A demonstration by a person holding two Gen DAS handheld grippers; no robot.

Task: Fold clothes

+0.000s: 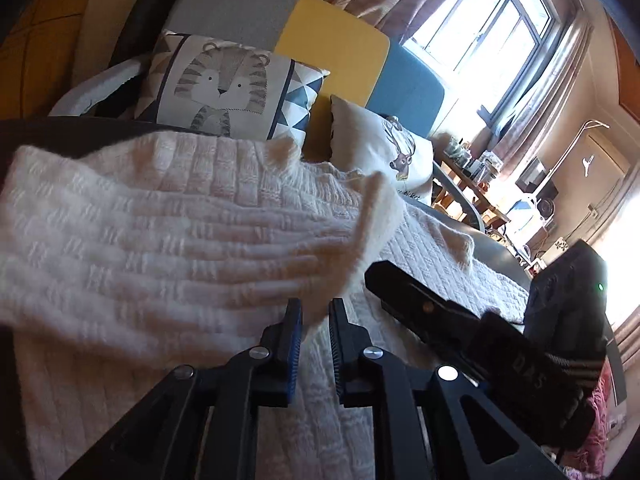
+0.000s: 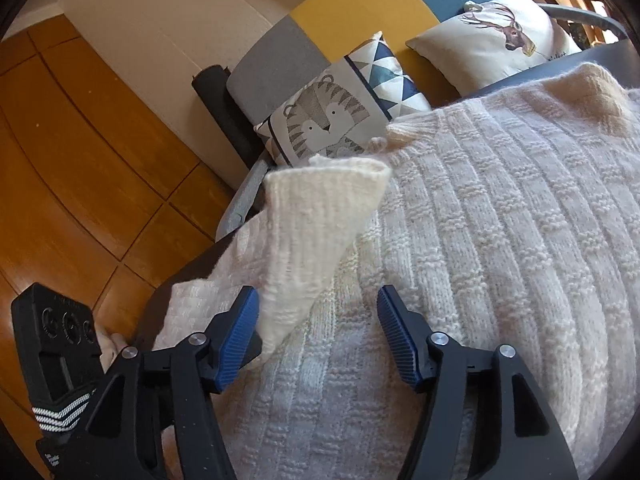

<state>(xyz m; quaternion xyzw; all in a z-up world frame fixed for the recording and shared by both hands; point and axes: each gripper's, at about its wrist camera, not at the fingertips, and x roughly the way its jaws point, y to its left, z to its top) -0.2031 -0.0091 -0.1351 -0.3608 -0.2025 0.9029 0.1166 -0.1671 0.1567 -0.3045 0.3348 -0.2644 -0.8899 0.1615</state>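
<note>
A cream knitted sweater (image 1: 160, 232) lies spread on a dark sofa seat, also filling the right wrist view as the sweater (image 2: 500, 208). One sleeve (image 1: 248, 256) is folded across the body. My left gripper (image 1: 315, 320) has its jaws nearly together, pinching a fold of that sleeve's fabric. My right gripper (image 2: 318, 320) is open wide just above the sweater. A ribbed cuff (image 2: 320, 216) stands up between its fingers and leans on the left blue pad (image 2: 240, 320). The right gripper's black body (image 1: 424, 304) shows to the right in the left wrist view.
A tiger cushion (image 1: 224, 88) and a deer cushion (image 1: 384, 148) lean on the grey, yellow and blue sofa back (image 1: 336, 48). Wooden floor (image 2: 80, 152) lies to the left of the sofa. A cluttered table (image 1: 472, 176) and a bright window (image 1: 480, 24) are beyond the sofa's far end.
</note>
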